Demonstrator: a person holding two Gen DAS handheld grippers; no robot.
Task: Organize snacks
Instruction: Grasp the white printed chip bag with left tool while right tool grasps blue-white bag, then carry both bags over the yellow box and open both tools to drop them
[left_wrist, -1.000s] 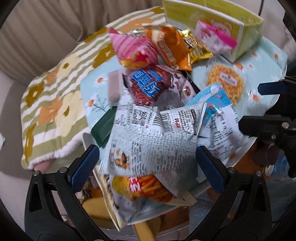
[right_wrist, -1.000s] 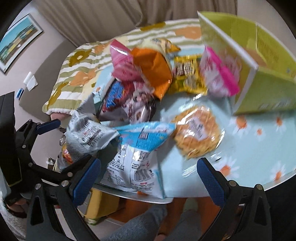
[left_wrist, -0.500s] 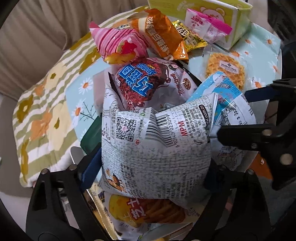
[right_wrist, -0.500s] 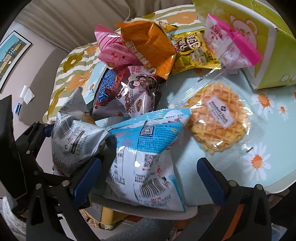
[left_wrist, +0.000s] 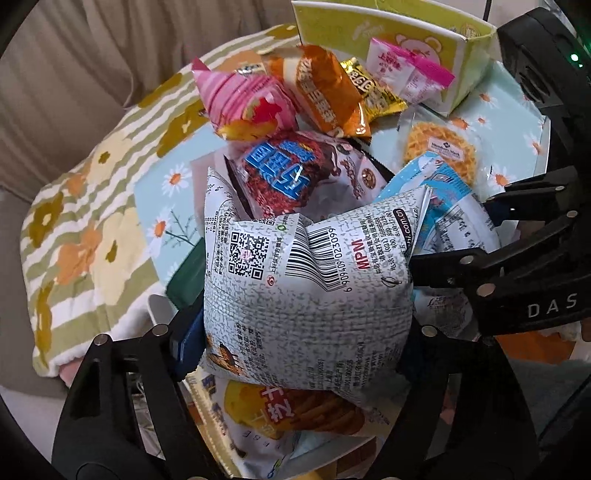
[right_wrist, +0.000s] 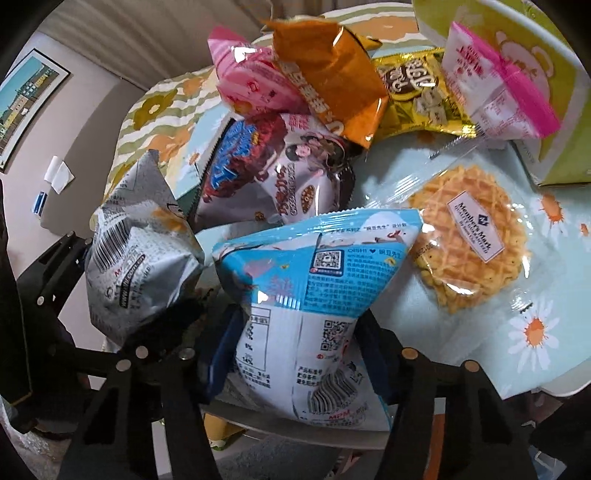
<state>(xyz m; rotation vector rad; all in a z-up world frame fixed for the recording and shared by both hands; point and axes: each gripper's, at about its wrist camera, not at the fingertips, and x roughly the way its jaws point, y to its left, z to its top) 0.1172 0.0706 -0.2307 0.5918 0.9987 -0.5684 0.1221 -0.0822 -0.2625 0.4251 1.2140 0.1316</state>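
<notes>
left wrist view shows the left gripper (left_wrist: 295, 343) squeezed shut on a puffy grey snack bag (left_wrist: 310, 291) in the middle of the frame, with its blue pads pressed into both sides of the bag. right wrist view shows the right gripper (right_wrist: 295, 354) clamped on a blue snack bag (right_wrist: 306, 306) low in the middle of the frame, and the grey bag sits just beside it on the left. both bags are full of air and slippery, so i think they could pop out of the jaws if the squeeze is too soft, or the chips inside could get crushed if it is too hard. the two grippers are very near each other, so they might bump. the rest of the snacks lie in a pile in the upper part of the frame: a dark red bag (right_wrist: 280, 166), an orange bag (right_wrist: 332, 85), a pink bag (right_wrist: 251, 85), a gold bag (right_wrist: 417, 99) and a round waffle (right_wrist: 469, 240) on the flowery table (right_wrist: 546, 332). the dark red bag touches the blue one, so lifting could drag it along. the yellow box (right_wrist: 554, 122) in the upper right has a pink and white packet (right_wrist: 495, 92) leaning on it, which could fall.
</notes>
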